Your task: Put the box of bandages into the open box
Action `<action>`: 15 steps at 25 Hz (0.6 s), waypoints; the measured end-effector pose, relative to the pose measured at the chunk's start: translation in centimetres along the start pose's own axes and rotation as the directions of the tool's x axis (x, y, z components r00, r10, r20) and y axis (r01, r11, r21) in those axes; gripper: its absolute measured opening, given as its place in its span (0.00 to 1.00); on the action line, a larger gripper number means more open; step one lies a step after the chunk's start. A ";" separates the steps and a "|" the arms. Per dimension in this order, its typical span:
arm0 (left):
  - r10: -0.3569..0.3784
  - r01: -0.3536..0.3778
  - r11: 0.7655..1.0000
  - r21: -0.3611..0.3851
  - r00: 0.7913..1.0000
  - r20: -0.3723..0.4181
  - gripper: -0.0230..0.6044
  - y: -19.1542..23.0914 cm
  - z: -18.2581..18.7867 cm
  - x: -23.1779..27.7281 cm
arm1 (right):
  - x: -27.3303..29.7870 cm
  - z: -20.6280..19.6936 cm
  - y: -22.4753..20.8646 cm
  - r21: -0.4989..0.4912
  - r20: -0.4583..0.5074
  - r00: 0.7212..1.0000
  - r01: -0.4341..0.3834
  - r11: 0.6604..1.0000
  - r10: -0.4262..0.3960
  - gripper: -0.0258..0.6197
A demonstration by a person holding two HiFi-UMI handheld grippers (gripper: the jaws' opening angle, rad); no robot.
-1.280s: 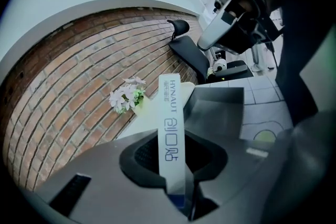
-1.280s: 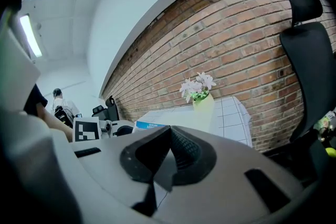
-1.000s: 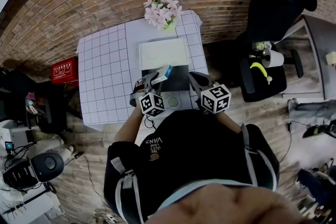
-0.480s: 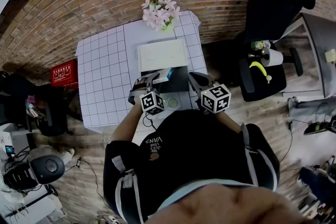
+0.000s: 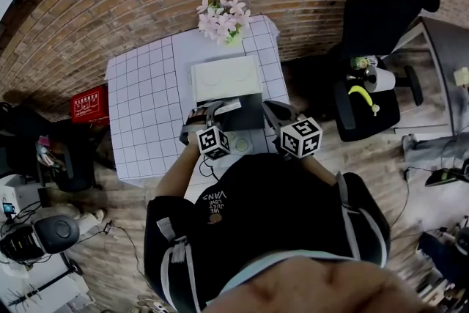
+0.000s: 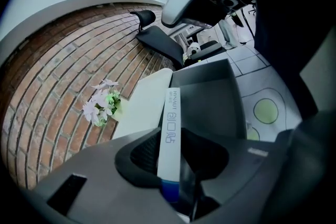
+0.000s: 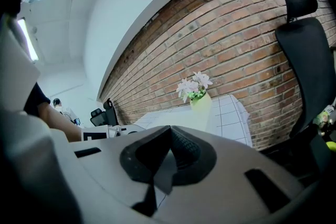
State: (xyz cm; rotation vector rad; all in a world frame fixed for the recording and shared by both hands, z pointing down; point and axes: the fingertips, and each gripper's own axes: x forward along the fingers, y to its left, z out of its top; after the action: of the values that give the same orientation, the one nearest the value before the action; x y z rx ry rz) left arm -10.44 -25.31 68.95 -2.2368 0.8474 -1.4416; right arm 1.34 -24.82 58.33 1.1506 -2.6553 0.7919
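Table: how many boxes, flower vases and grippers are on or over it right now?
Boxes: 2 (open box; bandage box held in the left gripper, whose jaws have just been opening)
Vases: 1 (flower vase)
Grippers: 2 (left gripper; right gripper, shut and empty)
Total: 5

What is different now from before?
The left gripper has tipped the bandage box lower over the open box. Its jaws have just been opening, with the bandage box still between them. The right gripper stayed put, shut.
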 end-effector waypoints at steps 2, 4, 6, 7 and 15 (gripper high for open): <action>-0.008 0.008 1.000 -0.001 1.000 0.002 0.21 0.0 0.0 0.1 | 0.1 0.0 -0.1 0.003 0.002 1.000 0.001 1.000 -0.001 0.04; -0.023 0.023 1.000 -0.001 1.000 0.005 0.24 -0.2 0.0 0.0 | 0.1 0.0 -0.2 0.006 0.004 1.000 0.002 1.000 -0.002 0.04; -0.043 0.043 0.999 -0.009 0.999 0.005 0.29 -0.4 0.0 -0.1 | 0.1 0.1 -0.2 0.008 0.005 1.000 0.003 1.000 -0.003 0.04; -0.052 0.052 0.998 -0.018 0.999 0.004 0.31 -0.5 -0.1 -0.2 | 0.2 0.1 -0.2 0.009 0.005 1.000 0.003 1.000 -0.004 0.04; -0.092 0.092 0.995 -0.038 0.996 0.015 0.38 -1.0 0.1 -1.6 | 0.3 0.0 0.3 0.018 0.005 1.000 -0.003 1.000 0.002 0.04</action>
State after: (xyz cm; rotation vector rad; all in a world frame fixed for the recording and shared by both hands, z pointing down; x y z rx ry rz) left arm -10.57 -23.48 68.38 -2.3400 0.7840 -1.4606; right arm 0.95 -24.87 58.34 1.1555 -2.6599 0.8154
